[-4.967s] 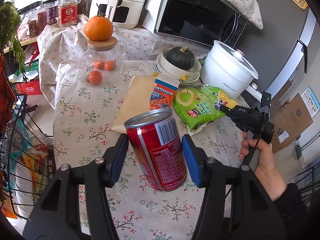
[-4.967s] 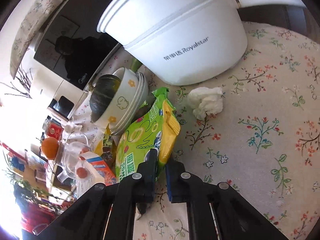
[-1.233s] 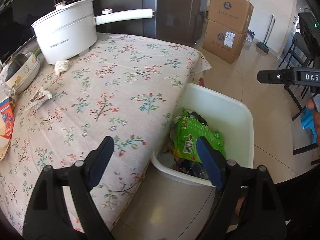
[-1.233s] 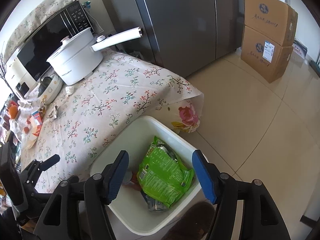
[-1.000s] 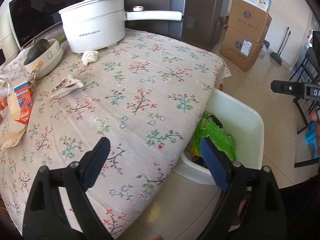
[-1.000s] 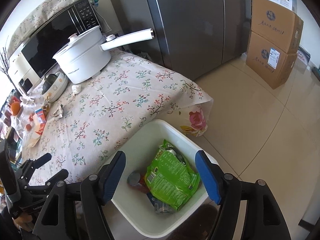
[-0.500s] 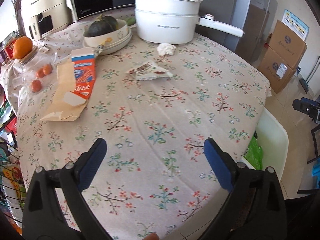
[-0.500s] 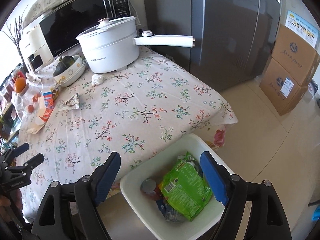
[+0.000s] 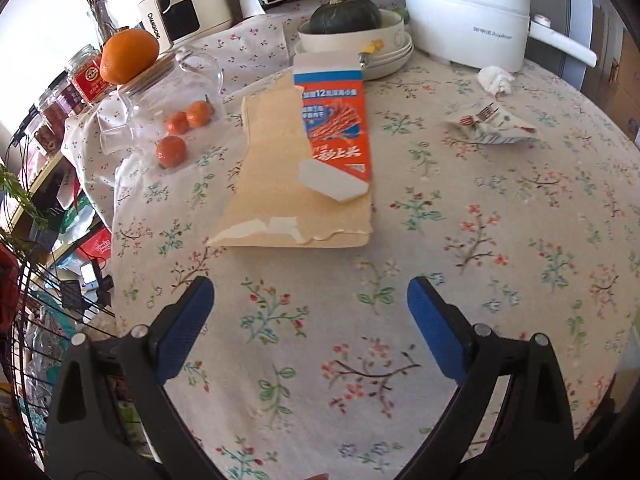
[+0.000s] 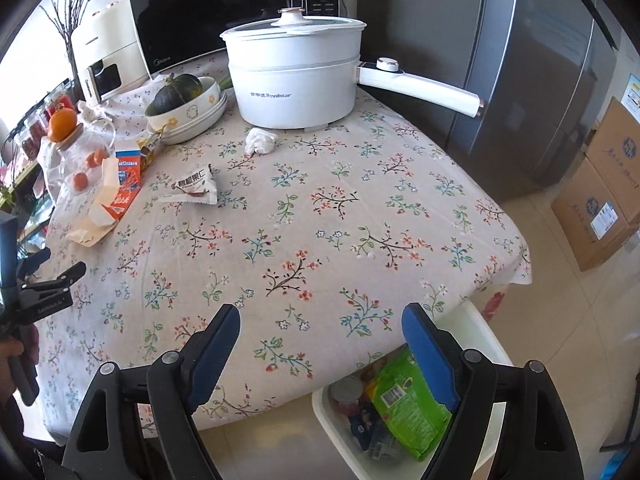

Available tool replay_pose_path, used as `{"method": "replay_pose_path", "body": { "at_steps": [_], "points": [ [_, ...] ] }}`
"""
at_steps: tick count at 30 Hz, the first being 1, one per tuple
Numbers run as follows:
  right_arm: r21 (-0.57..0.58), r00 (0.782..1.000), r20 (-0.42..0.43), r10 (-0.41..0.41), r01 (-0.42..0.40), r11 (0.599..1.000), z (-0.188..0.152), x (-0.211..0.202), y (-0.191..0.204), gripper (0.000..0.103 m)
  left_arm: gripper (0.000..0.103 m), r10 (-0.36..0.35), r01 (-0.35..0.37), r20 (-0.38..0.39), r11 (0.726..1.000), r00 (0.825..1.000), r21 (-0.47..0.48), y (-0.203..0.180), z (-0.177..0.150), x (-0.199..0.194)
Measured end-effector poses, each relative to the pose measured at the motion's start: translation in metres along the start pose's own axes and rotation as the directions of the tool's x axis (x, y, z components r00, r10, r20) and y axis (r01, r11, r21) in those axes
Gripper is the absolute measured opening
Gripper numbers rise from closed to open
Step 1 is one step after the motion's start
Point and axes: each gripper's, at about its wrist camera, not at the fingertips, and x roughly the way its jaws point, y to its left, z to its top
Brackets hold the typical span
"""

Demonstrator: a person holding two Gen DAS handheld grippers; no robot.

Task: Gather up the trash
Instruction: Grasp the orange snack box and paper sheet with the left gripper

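Observation:
My left gripper (image 9: pixel 310 316) is open and empty above the floral tablecloth (image 9: pixel 500 240). Just ahead lies a torn brown paper piece (image 9: pixel 272 184) with a flattened orange-and-blue carton (image 9: pixel 334 128) on it. A crumpled snack wrapper (image 9: pixel 490 126) and a white tissue wad (image 9: pixel 495 79) lie to the right. My right gripper (image 10: pixel 320 346) is open and empty over the table's near edge. Below it the white trash bin (image 10: pixel 486 344) holds a green snack bag (image 10: pixel 404 404) and a red can (image 10: pixel 345 394). The wrapper (image 10: pixel 196 186), tissue (image 10: pixel 261 141) and carton (image 10: pixel 124 186) also show there.
A white electric pot (image 10: pixel 296 76) with a long handle, stacked bowls holding a dark squash (image 10: pixel 180 90), a glass jar with oranges (image 9: pixel 168 96), a microwave (image 10: pixel 216 4) and an air fryer stand at the back. A fridge (image 10: pixel 532 72) and cardboard boxes (image 10: pixel 600 192) are to the right.
Both grippers have swung from the bin back over the table. The left has closed in on the torn paper and carton. Both stay open and empty.

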Motion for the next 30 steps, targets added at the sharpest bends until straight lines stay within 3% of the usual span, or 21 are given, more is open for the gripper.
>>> {"method": "replay_pose_path", "body": {
  "at_steps": [4,8,12,16,19,24,30],
  "points": [
    [0.006,1.000,-0.011,-0.010,0.010,1.000,0.002,0.007,0.000,0.085,0.094,0.079,-0.080,0.013,0.992,0.997,0.097,0.003,0.000,0.019],
    [0.011,0.999,-0.029,-0.013,0.013,1.000,0.002,0.013,-0.002,0.085,0.091,0.105,-0.113,0.055,0.977,0.993,0.179,-0.003,0.004,0.029],
    [0.001,0.999,-0.034,-0.022,0.022,1.000,0.002,0.016,-0.002,0.085,0.073,0.094,-0.110,0.080,0.967,0.992,0.231,-0.011,0.012,0.032],
    [0.001,0.999,-0.041,-0.027,0.027,1.000,0.001,0.019,-0.002,0.085,0.043,0.060,-0.071,0.055,0.972,0.997,0.226,-0.014,0.018,0.037],
    [0.001,0.999,-0.042,-0.026,0.026,1.000,0.002,0.020,0.000,0.085,0.028,0.067,-0.077,0.049,0.969,0.997,0.235,-0.018,0.017,0.037],
    [-0.009,0.999,-0.033,-0.016,0.015,1.000,0.004,0.018,0.008,0.085,0.015,0.059,-0.071,0.064,0.977,0.996,0.202,-0.011,0.020,0.023],
    [-0.024,1.000,-0.021,-0.002,0.001,1.000,0.008,0.018,0.023,0.085,0.001,-0.014,0.009,0.076,0.997,0.997,0.070,0.014,0.028,-0.006]
  ]
}}
